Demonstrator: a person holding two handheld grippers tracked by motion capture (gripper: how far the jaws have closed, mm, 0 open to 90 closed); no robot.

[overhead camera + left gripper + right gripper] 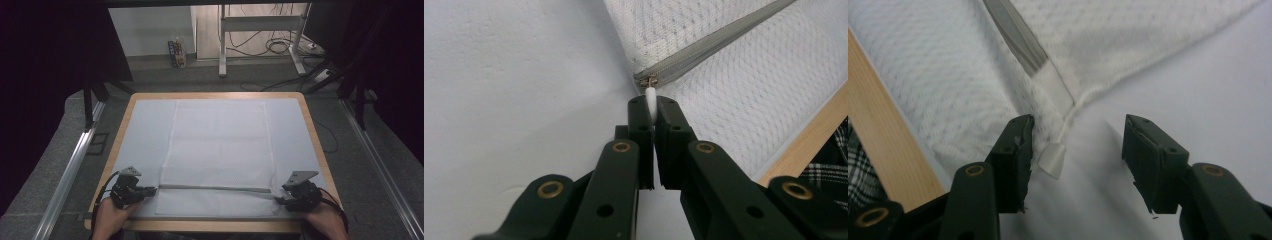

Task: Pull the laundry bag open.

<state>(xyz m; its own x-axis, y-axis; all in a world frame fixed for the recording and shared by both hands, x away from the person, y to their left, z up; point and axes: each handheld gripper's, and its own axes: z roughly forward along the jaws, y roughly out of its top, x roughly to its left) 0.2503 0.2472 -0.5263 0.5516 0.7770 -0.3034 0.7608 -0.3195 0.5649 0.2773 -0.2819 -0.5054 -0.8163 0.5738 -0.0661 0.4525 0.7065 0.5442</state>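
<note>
on the near part of the table we see a white cover lying flat on the grey mat, its grey zipper running across between the two grippers. at the zipper's left end the left gripper is clamped on the white pull. at the right end the right gripper is released, jaws apart, with the white tab lying loose between them, just beside one jaw. we see a hand behind each gripper at the near edge.

Black left gripper and right gripper: brass-ringed pivots, grey triangular top plates, black cables trailing toward six o'clock.
</note>
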